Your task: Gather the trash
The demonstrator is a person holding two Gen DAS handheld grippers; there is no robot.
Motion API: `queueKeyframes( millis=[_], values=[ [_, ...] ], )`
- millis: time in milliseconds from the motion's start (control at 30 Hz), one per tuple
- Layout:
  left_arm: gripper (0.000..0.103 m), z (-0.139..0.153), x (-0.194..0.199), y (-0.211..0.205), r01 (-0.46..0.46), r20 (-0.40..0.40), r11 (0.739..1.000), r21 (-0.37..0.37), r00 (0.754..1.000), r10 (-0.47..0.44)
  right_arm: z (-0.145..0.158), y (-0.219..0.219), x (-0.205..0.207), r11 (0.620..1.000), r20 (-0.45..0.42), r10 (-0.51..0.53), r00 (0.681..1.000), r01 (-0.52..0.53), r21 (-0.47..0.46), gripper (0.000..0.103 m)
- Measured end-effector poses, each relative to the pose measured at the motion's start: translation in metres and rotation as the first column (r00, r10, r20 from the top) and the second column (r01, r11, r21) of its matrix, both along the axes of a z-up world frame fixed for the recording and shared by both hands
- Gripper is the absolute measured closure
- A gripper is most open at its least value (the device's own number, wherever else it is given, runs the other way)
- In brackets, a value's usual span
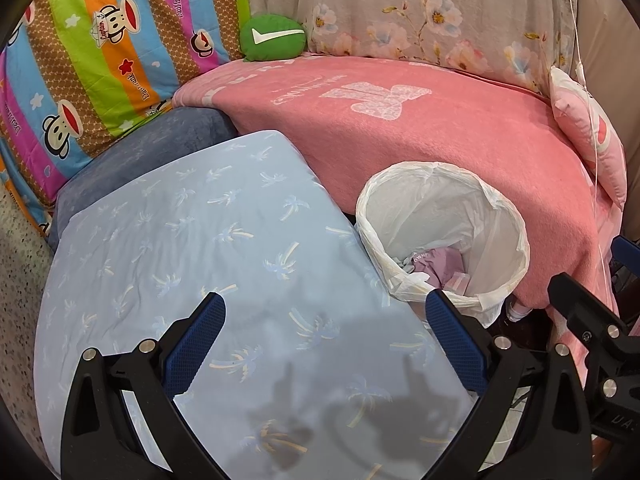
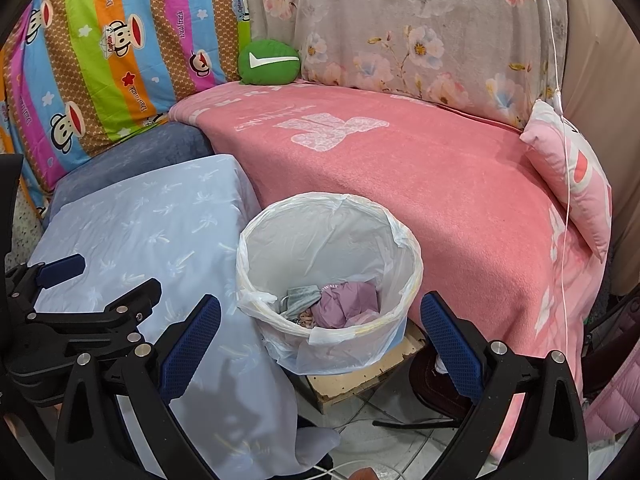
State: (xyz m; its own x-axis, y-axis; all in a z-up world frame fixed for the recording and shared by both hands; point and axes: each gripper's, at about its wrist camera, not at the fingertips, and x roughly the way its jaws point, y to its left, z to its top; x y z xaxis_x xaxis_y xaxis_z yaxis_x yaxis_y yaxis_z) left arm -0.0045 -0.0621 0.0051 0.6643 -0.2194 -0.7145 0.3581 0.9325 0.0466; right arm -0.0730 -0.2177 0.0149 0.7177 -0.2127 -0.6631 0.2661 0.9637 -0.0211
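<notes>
**Bin between the cushions, both grippers empty**

Pink blanket [image 2: 420,184] covers the seat, with a pale blue palm-print cushion [image 1: 192,248] beside it. Between them stands the trash bin [image 2: 332,240], lined with a white bag; crumpled purple and grey trash [image 2: 340,300] lies at its bottom. Left gripper [image 1: 326,340] hovers over the blue cushion, jaws spread and empty. Right gripper [image 2: 320,340] hangs just before the bin, jaws likewise apart.
</notes>
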Motion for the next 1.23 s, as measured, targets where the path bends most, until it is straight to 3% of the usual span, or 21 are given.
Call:
queueKeyframes(
  millis=[1233],
  values=[
    [0.007, -0.0063, 0.0015, -0.0015, -0.010, -0.023, 1.000, 0.007, 1.000, 0.010, -0.0033, -0.0008, 0.0007, 1.000, -0.007, -0.012, 1.000, 0.012, 0.003, 0.006]
  ],
)
